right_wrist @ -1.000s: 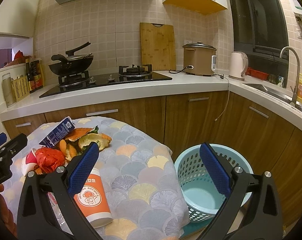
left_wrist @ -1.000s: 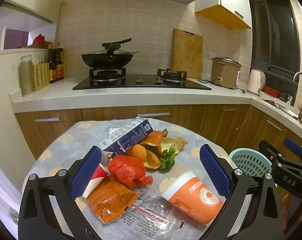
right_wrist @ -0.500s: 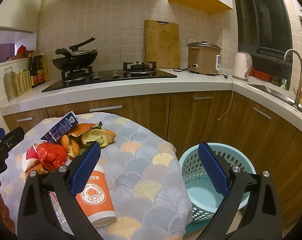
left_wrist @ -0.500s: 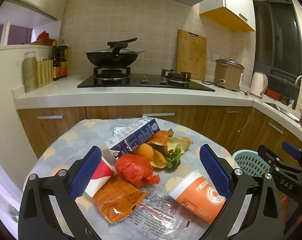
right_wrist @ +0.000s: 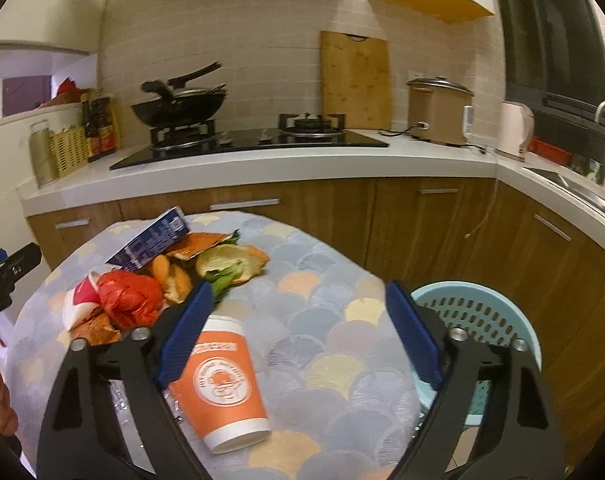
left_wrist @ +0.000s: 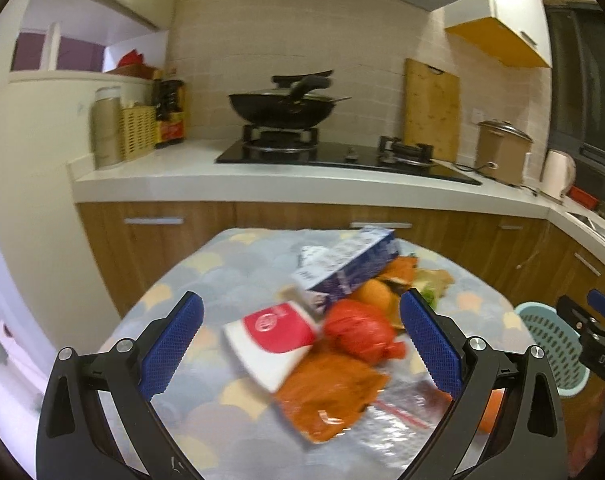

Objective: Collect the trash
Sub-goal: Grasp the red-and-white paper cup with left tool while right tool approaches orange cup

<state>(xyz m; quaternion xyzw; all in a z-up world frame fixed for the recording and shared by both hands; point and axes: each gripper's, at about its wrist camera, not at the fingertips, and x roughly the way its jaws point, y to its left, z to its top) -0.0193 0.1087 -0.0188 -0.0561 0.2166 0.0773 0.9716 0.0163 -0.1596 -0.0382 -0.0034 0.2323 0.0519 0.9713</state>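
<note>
since a second ago the left gripper (left_wrist: pixel 300 346) has slid leftward over the table (right_wrist: pixel 322 320), so the heap of trash that sat centred between its fingers now lies toward the right finger and the picture is smeared with motion. the red and white paper cup (left_wrist: pixel 272 338), then half hidden behind the left finger, now lies in plain sight between the two. the orange cup (right_wrist: pixel 222 380), which lay in full view by the right finger, now shows only as an orange sliver behind that finger. the right gripper (right_wrist: pixel 298 334) has moved in toward the table, so the orange cup looks larger and sits more between its fingers, and the blue basket (right_wrist: pixel 482 312) has slipped behind the right finger. its jaws have just been closing and now stand narrower than before, yet the pads press on nothing; the orange cup lies on its side between them, close against the left pad.

both grippers point forward and somewhat downward over the table. the left gripper's fingers stand wide, holding nothing, above the paper cup, the red crumpled bag (left_wrist: pixel 360 332) and the orange wrapper (left_wrist: pixel 330 392). the blue carton (left_wrist: pixel 346 268) leans across the peels (right_wrist: pixel 230 260) at the far side of the heap. the basket stands off the table's right edge, lower than the tabletop.
</note>
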